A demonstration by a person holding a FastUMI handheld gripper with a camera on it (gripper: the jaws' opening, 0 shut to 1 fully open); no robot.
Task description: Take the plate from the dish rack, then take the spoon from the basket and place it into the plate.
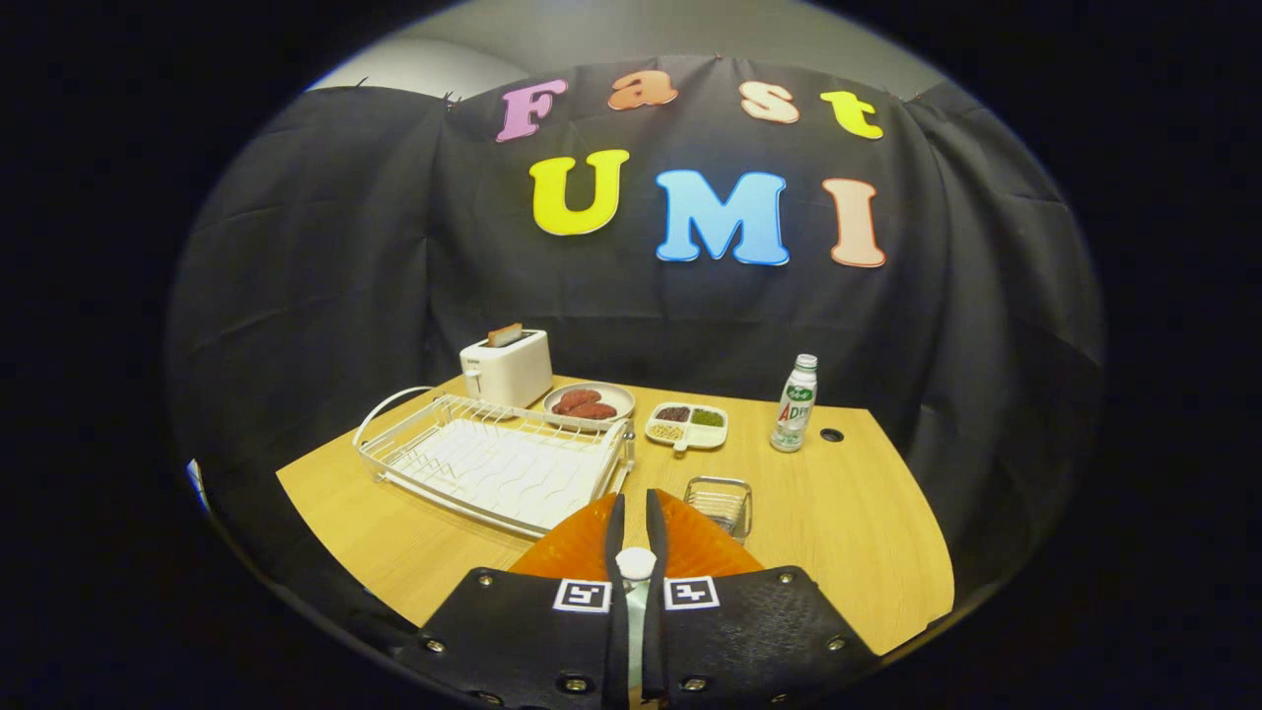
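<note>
Gripping a white spoon [636, 567], the fingers [636, 528] stand nearly closed over the orange plate [690, 547] on the worktop [848, 513]. Just beyond: wire basket [720, 503], emptied; dish rack [493, 459], bare. Risk: released from this height, the spoon may bounce or slide off the plate's rim.

The black two-finger gripper [636, 518] pointed forward and slightly down, its two slim dark fingers [615, 523] drawn nearly together, clamping a white spoon handle [636, 564] between them.
</note>
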